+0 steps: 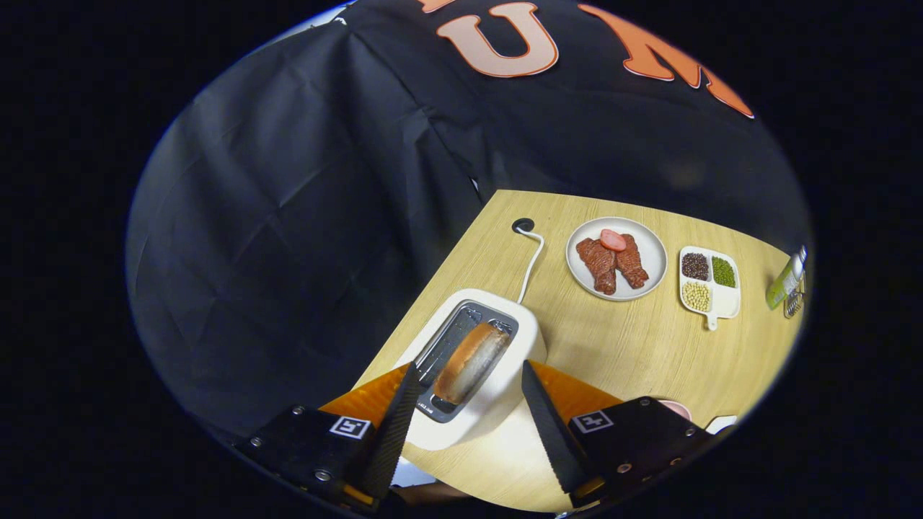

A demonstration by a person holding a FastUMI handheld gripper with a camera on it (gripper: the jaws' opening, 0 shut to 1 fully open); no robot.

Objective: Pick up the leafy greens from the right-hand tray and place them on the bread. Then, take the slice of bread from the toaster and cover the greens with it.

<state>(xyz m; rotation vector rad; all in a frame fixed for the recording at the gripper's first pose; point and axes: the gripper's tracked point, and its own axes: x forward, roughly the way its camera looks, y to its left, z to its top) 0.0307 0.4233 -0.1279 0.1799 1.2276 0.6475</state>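
both fingers of gripper (469,404) spread wide, straddling bread slice (472,360) upright in toaster (505,393) near desk (634,346) left edge; best lowered straight, pinching broad faces before lifting vertically clear of slot.

1. A wooden table (634,346) bears everything in view.
2. A round plate (649,245), toward 1 o'clock across the table, holds two meat strips (613,263) lying side by side, with a pink slice (613,239) on their far ends.
3. A divided dish (725,301) lies near the plate at its 3 o'clock, holding dark beans (694,266), green beans (723,272) and pale beans (695,295) in separate compartments.
4. A green bottle (784,281) is at the dish's 3 o'clock, tilted.
5. A white cord (532,261) runs to a table hole (523,225).
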